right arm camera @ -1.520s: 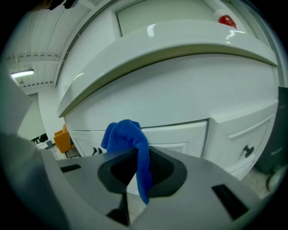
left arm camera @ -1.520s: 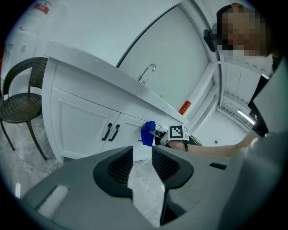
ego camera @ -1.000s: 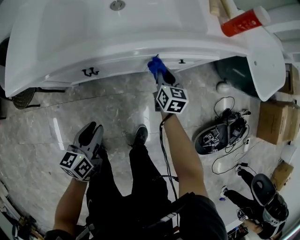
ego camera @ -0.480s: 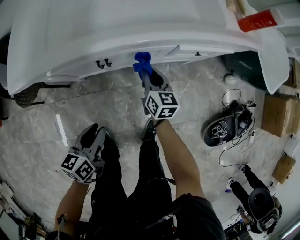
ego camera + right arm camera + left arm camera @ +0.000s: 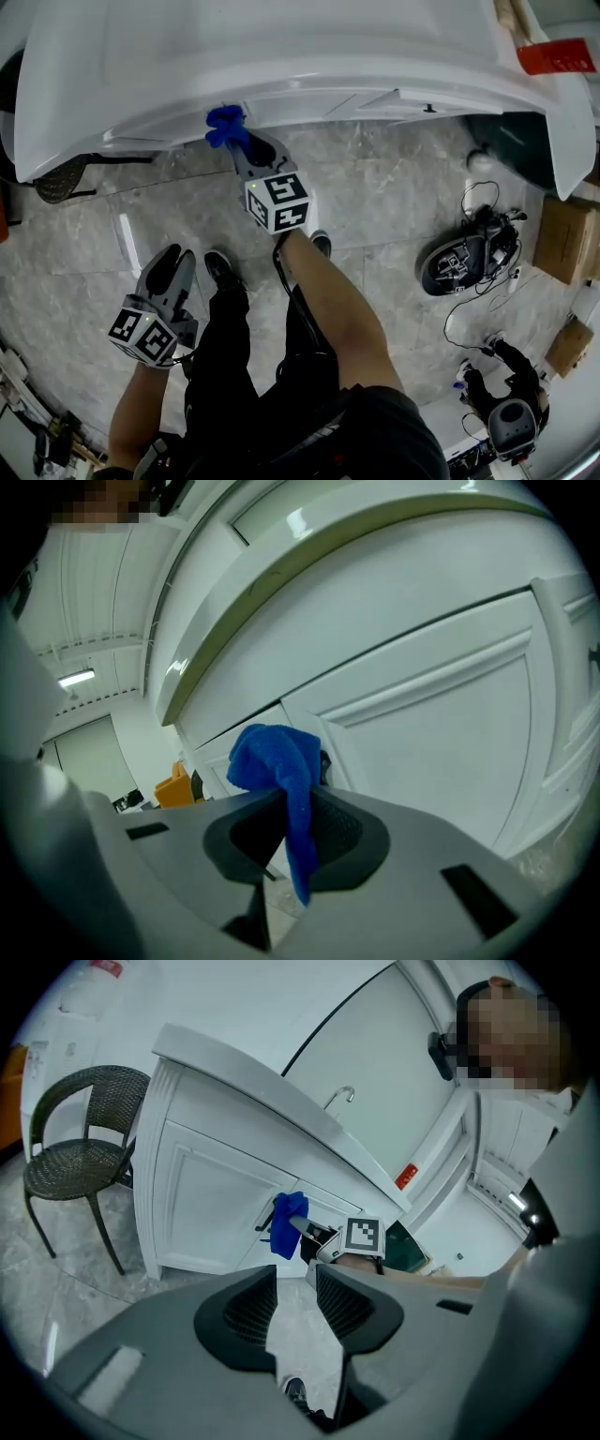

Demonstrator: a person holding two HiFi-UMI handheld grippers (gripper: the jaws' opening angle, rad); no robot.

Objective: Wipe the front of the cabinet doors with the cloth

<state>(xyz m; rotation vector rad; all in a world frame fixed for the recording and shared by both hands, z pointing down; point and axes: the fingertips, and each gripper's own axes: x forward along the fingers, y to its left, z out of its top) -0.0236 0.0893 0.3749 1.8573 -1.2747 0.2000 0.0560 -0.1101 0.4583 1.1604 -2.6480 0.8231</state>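
Note:
The blue cloth (image 5: 225, 125) is bunched in my right gripper (image 5: 236, 142), which is shut on it. It is held up against the front of the white cabinet (image 5: 309, 101) under the basin edge. In the right gripper view the cloth (image 5: 277, 758) sticks out between the jaws, with a tail hanging down, right in front of a panelled door (image 5: 441, 752). The left gripper view shows the cloth (image 5: 286, 1222) beside a dark door handle. My left gripper (image 5: 172, 269) hangs low beside my left leg, away from the cabinet. Its jaws stand a narrow gap apart with nothing between them.
A dark wicker chair (image 5: 75, 1157) stands left of the cabinet. On the marble floor to the right lie a helmet-like device with cables (image 5: 459, 264) and cardboard boxes (image 5: 565, 236). Another person (image 5: 511, 417) stands at the lower right. A red bottle (image 5: 555, 56) lies on the countertop.
My right gripper has carried the cloth leftward along the cabinet front. My body has shifted left with it. The left gripper has stayed low at my side.

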